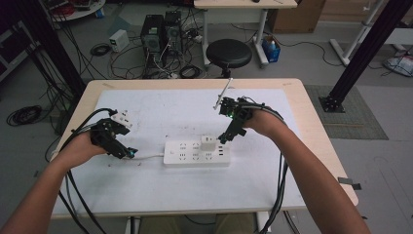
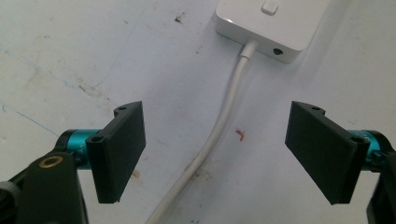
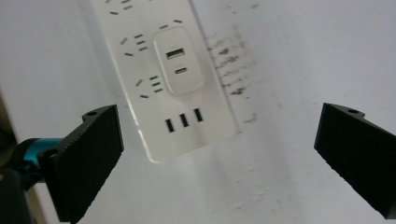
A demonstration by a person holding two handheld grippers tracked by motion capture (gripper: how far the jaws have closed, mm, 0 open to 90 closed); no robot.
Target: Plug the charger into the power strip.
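A white power strip [image 1: 197,152] lies flat near the middle of the table [image 1: 311,146], its long side running parallel to the near edge. A white charger [image 1: 208,144] is plugged into the strip's top face toward its right end; in the right gripper view the charger [image 3: 179,60] shows two ports on its face, with three slots of the strip below it. The strip's white cord [image 1: 148,157] leaves its left end and runs toward the left edge of the table.

The person's left forearm comes in from the near left corner, and the left gripper [image 1: 129,152] sits low over the table just left of the strip, pointing along the cord. In the left gripper view its jaws stand wide apart with the cord [image 2: 219,135] running between them, touched by neither; the left gripper [image 2: 215,154] holds nothing.

The right forearm reaches in from the near right, wrist bent down, and the right gripper [image 1: 223,139] angles downward just beside the charger. Its jaws are spread wide and empty, apart from both strip and charger.
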